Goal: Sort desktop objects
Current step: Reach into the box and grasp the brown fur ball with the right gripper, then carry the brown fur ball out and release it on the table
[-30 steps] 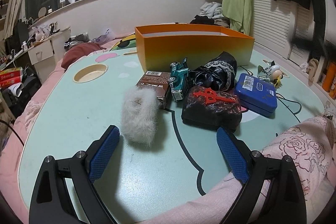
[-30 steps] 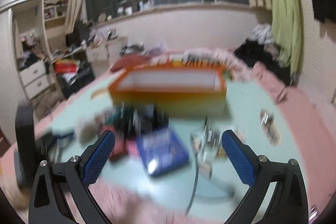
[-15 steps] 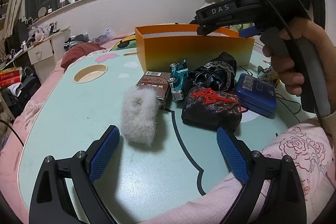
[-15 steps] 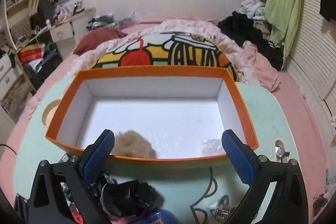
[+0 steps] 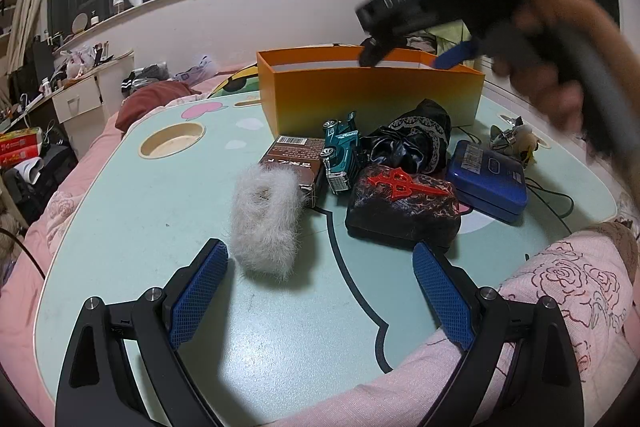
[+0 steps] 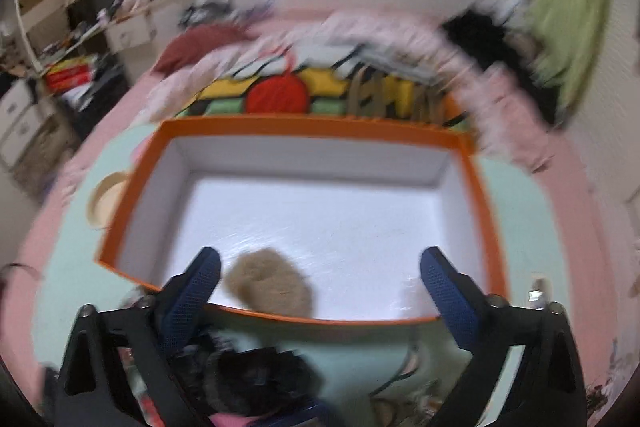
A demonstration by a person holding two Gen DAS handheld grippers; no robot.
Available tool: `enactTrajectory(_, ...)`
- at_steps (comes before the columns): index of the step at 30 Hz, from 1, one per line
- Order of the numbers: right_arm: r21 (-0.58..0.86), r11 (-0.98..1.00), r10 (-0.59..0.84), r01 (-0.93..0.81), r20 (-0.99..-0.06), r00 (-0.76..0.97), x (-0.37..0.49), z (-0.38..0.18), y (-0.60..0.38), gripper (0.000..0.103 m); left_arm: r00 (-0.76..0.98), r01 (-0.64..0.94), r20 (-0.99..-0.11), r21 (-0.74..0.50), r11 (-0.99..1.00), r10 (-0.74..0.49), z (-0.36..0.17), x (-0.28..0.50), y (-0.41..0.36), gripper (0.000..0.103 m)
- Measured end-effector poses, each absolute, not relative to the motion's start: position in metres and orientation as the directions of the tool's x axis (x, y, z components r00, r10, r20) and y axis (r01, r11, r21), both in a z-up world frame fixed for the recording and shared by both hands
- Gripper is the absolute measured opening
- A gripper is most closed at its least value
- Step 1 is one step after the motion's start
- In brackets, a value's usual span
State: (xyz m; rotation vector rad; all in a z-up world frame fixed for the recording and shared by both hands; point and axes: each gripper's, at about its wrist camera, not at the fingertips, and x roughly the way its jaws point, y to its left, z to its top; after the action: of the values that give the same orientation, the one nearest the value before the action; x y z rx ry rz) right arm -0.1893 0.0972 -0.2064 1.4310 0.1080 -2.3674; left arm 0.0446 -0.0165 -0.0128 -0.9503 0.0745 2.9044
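An orange box (image 5: 372, 95) stands at the back of the pale green table (image 5: 132, 227). In front of it lie a white furry scrunchie (image 5: 266, 217), a brown carton (image 5: 294, 161), a teal toy truck (image 5: 340, 155), a black cloth bundle (image 5: 412, 143), a dark pouch with a red emblem (image 5: 402, 203) and a blue tin (image 5: 486, 181). My left gripper (image 5: 320, 291) hovers open and empty at the near edge. My right gripper (image 6: 320, 283) points down over the box (image 6: 484, 203), its jaws closing with nothing between them. A brown furry scrunchie (image 6: 270, 285) lies on the box floor.
A small figure with a cable (image 5: 516, 141) sits at the table's right side. A round cup recess (image 5: 173, 139) is at the back left. Pink floral bedding (image 5: 560, 291) wraps the near right edge. A hand (image 5: 560, 67) holds the right gripper above the box.
The right gripper swung from facing the table's objects to pointing down into the orange box, and its jaws narrowed a little. The left gripper stayed still.
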Motion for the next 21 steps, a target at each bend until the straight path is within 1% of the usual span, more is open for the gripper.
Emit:
enactTrajectory(1,0.203,-0.916,-0.314,0.345,-0.899,-0.306,-0.201,-0.209,0.096,0.078,-0.804,-0.096,-0.592,0.02,-0.995,0.065,-0.013,0.045,-0.017,0.094)
enactTrajectory(2,0.281,-0.901,-0.358,0.331,-0.912,-0.198,-0.212,-0.212,0.095,0.074,-0.804,-0.096,-0.592,0.02,-0.995,0.066,-0.013,0.045,-0.017,0.094)
enactTrajectory(3,0.308,-0.894,-0.368,0.325,-0.919,-0.141,-0.219,-0.215,0.092,0.074,-0.804,-0.096,-0.592,0.02,-0.995,0.066,-0.013,0.045,-0.017,0.094)
enactTrajectory(7,0.265,-0.908,-0.279,0.323,-0.96,0.002,-0.235,-0.245,0.075,0.073,-0.804,-0.096,-0.591,0.02,-0.995,0.066,-0.013,0.044,-0.016,0.094)
enactTrajectory(8,0.285,-0.908,-0.299,0.307,-0.954,0.0,-0.236,-0.248,0.075,0.076,-0.803,-0.096,-0.593,0.019,-0.995,0.066,-0.013,0.044,-0.016,0.094)
enactTrajectory(9,0.25,-0.913,-0.274,0.323,-0.961,-0.031,-0.235,-0.247,0.072,0.072,-0.803,-0.096,-0.592,0.018,-0.995,0.067,-0.013,0.044,-0.015,0.094)
enactTrajectory(10,0.194,-0.921,-0.231,0.338,-0.97,-0.073,-0.232,-0.244,0.069,0.058,-0.803,-0.097,-0.592,0.019,-0.995,0.066,-0.013,0.043,-0.014,0.094)
enactTrajectory(11,0.137,-0.926,-0.188,0.352,-0.975,-0.114,-0.229,-0.242,0.066,0.038,-0.803,-0.097,-0.592,0.019,-0.995,0.067,-0.013,0.042,-0.014,0.094)
enactTrajectory(12,0.113,-0.927,-0.17,0.359,-0.977,-0.132,-0.226,-0.241,0.065,0.034,-0.803,-0.097,-0.592,0.018,-0.995,0.068,-0.013,0.042,-0.014,0.094)
enactTrajectory(15,0.146,-0.926,-0.203,0.349,-0.97,-0.135,-0.223,-0.237,0.072,0.031,-0.804,-0.098,-0.591,0.019,-0.995,0.068,-0.012,0.042,-0.013,0.094)
enactTrajectory(17,0.222,-0.915,-0.287,0.336,-0.945,-0.156,-0.22,-0.228,0.083,0.03,-0.804,-0.099,-0.591,0.019,-0.995,0.069,-0.012,0.042,-0.012,0.094)
enactTrajectory(19,0.264,-0.903,-0.354,0.338,-0.904,-0.24,-0.21,-0.203,0.099,0.03,-0.804,-0.099,-0.591,0.018,-0.995,0.069,-0.013,0.042,-0.013,0.094)
enactTrajectory(21,0.271,-0.896,-0.386,0.351,-0.866,-0.317,-0.195,-0.179,0.114,0.03,-0.804,-0.099,-0.591,0.018,-0.995,0.069,-0.013,0.042,-0.013,0.094)
